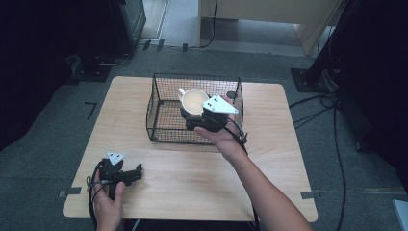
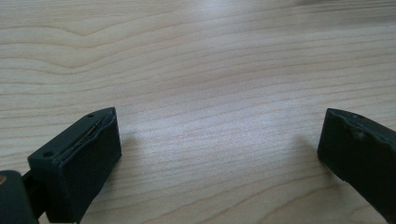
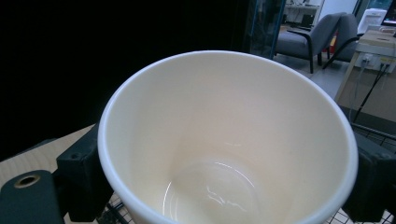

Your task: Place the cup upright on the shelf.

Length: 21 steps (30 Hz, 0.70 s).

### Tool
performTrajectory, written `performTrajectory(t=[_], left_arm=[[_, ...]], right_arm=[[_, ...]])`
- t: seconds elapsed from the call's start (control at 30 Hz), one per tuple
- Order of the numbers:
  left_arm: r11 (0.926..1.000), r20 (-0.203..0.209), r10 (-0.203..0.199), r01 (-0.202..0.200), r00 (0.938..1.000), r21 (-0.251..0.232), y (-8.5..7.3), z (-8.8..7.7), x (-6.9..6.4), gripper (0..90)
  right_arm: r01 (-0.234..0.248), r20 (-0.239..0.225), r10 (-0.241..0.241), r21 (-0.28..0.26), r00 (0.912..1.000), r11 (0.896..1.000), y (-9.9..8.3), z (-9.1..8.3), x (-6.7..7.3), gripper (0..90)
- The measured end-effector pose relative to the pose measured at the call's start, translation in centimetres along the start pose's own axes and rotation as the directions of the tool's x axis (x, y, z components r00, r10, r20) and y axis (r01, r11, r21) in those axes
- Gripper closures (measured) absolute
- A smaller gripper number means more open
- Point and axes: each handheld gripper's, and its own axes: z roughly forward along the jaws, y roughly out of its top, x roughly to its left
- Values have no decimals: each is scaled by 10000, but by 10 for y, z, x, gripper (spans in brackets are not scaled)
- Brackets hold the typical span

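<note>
I count 1 cup (image 1: 194,101), 1 wire basket (image 1: 159,113), 1 wooden table (image 1: 192,168) and my 2 grippers. From the high view, my right gripper (image 1: 195,118) is over the basket, holding the cream-white cup within the basket's walls; I cannot tell from there whether the cup touches the basket floor. My left gripper (image 1: 139,171) sits near the table's front left corner, well apart from the basket, in my left hand (image 1: 108,202).

The right gripper view adds what the high view lacks: the cup (image 3: 224,140) has nothing in it, a glossy inside, and my 2 black jaws press its outer wall, 1 on each side, so my right gripper (image 3: 224,182) is clenched around the cup. The cup's handle shows in the high view, pointing away from me. The left gripper view shows my left gripper (image 2: 219,149) released, jaws wide, bare wood grain (image 2: 210,70) between them.
</note>
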Motion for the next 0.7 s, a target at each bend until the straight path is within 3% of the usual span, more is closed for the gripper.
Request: performTrajectory(t=[0.47, 0.7], left_arm=[[10000, 8, 3, -3, 10000, 15, 0, 0, 0, 0], [10000, 7, 0, 0, 10000, 12, 0, 0, 0, 0]], right_arm=[[-44, 385, 51, -198, 9992, 9998, 2, 28, -22, 99], [100, 486, -100, 0, 9988, 9999, -3, 47, -28, 99]])
